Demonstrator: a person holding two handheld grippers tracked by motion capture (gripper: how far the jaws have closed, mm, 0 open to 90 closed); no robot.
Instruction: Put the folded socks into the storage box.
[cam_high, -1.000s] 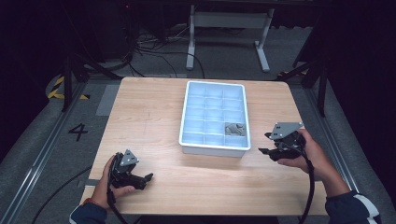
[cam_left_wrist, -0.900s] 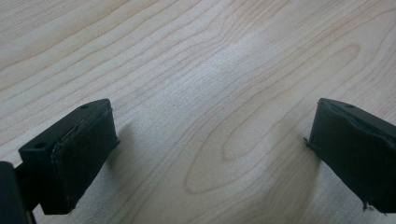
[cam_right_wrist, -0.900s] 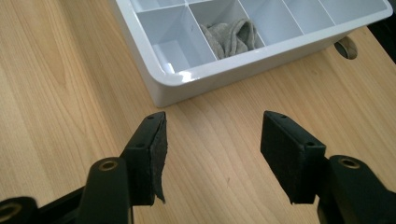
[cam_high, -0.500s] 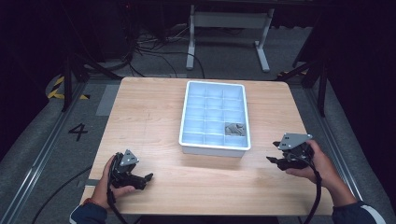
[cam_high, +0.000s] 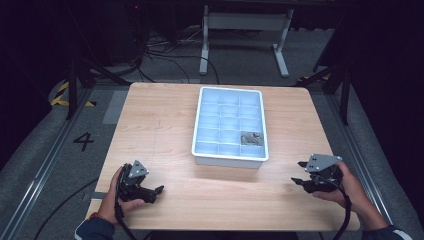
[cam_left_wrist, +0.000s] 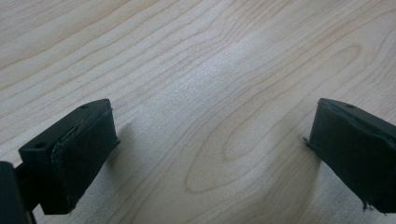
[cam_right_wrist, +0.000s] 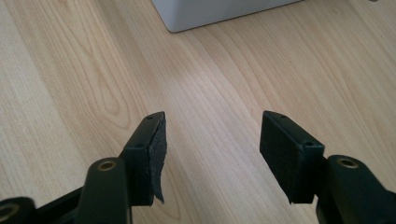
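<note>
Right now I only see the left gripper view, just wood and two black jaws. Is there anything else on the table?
Observer: Yes, a white tray with many compartments sits mid-table.
Operator: Is anything in it?
Observer: Some grey pieces lie in one compartment by the tray's right wall, in the second row from the near end.
Operator: Where's my other gripper?
Observer: The right gripper is low over the table's right near part, jaws apart with nothing between them.
Operator: Does it see the tray?
Observer: Its view catches a white corner of the tray at the top edge.
</note>
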